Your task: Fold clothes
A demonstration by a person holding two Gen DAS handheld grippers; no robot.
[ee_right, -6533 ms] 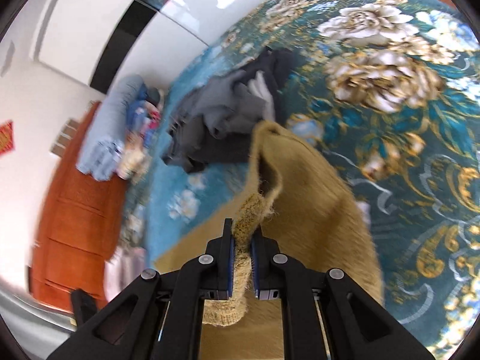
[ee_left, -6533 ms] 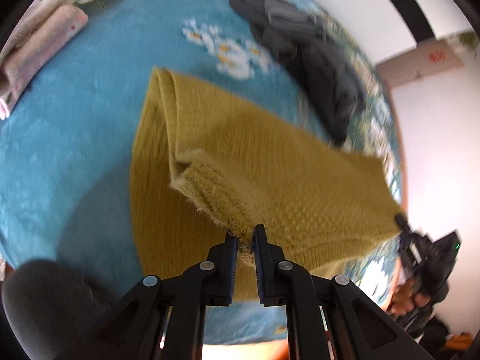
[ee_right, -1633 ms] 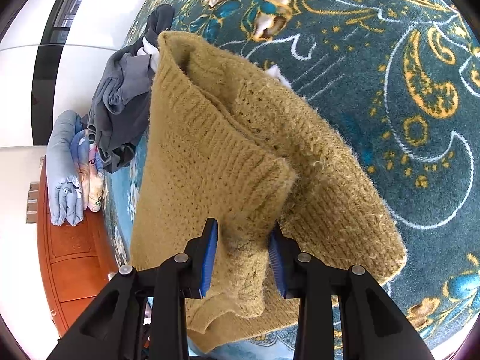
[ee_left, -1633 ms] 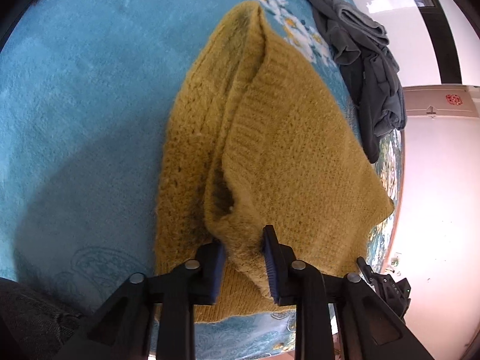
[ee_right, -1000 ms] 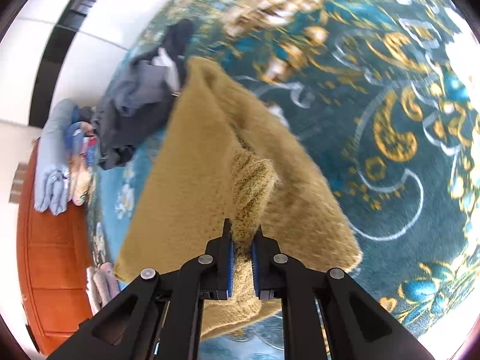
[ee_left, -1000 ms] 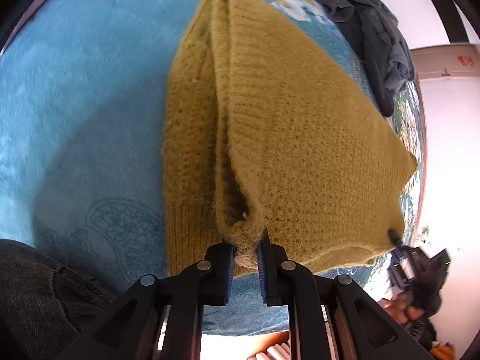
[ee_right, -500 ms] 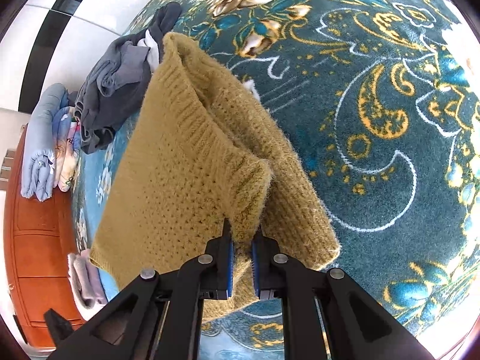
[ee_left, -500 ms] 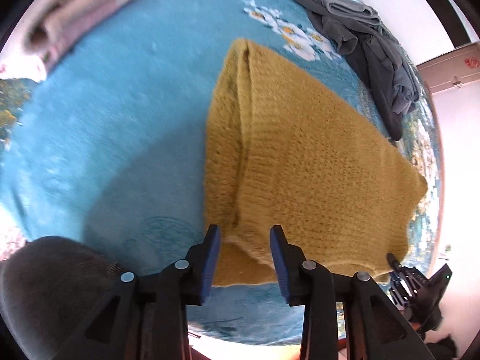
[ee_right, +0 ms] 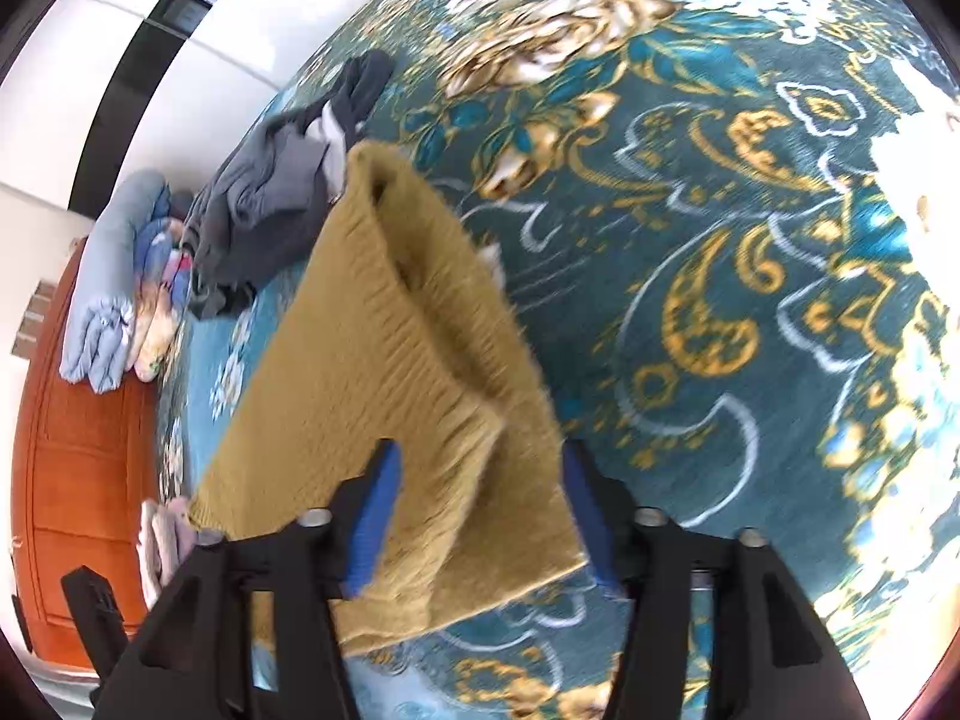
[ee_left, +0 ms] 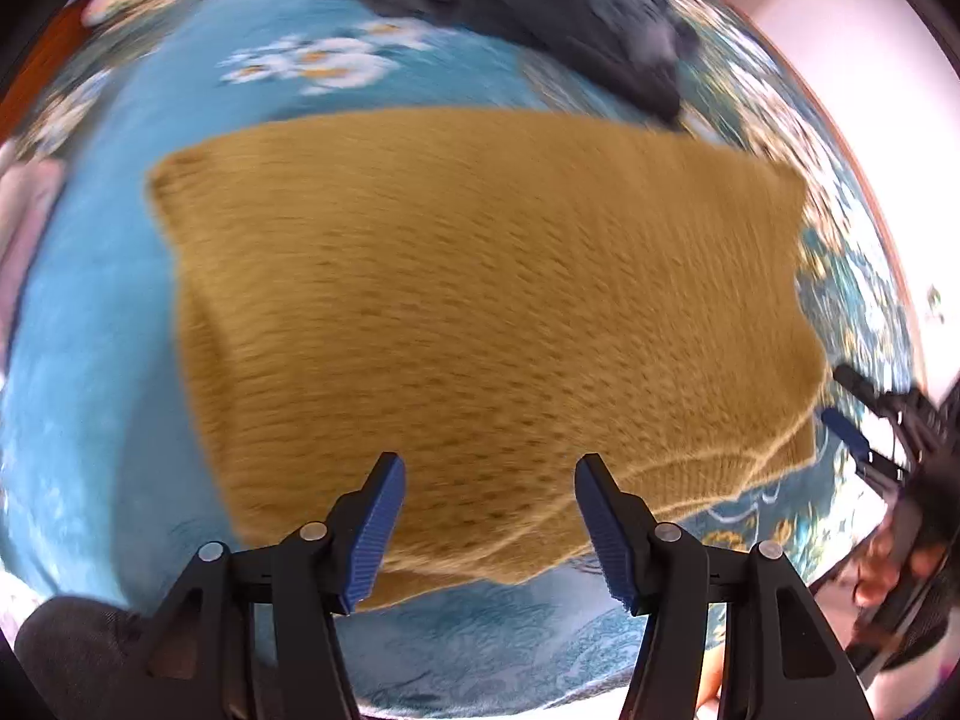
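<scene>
Mustard sweater (ee_left: pixel 480 312) folded flat on teal floral carpet (ee_right: pixel 720 276); left gripper (ee_left: pixel 486 516) and right gripper (ee_right: pixel 480 516) both spread, empty.

Both pairs of tongs stand with their blue-padded fingers spread wide and gripping nothing, the left tongs (ee_left: pixel 487 468) angled down from above and the right tongs (ee_right: pixel 480 456) likewise tilted down, seen also at the left view's far right edge.

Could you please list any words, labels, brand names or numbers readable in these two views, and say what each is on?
None can be read.
Mustard sweater: no tag or print shows.
Patterned bedspread: flowers and scrolls only, no lettering.
Grey clothes pile: no visible label.
Left view is motion-blurred, so small text there would be lost.
</scene>
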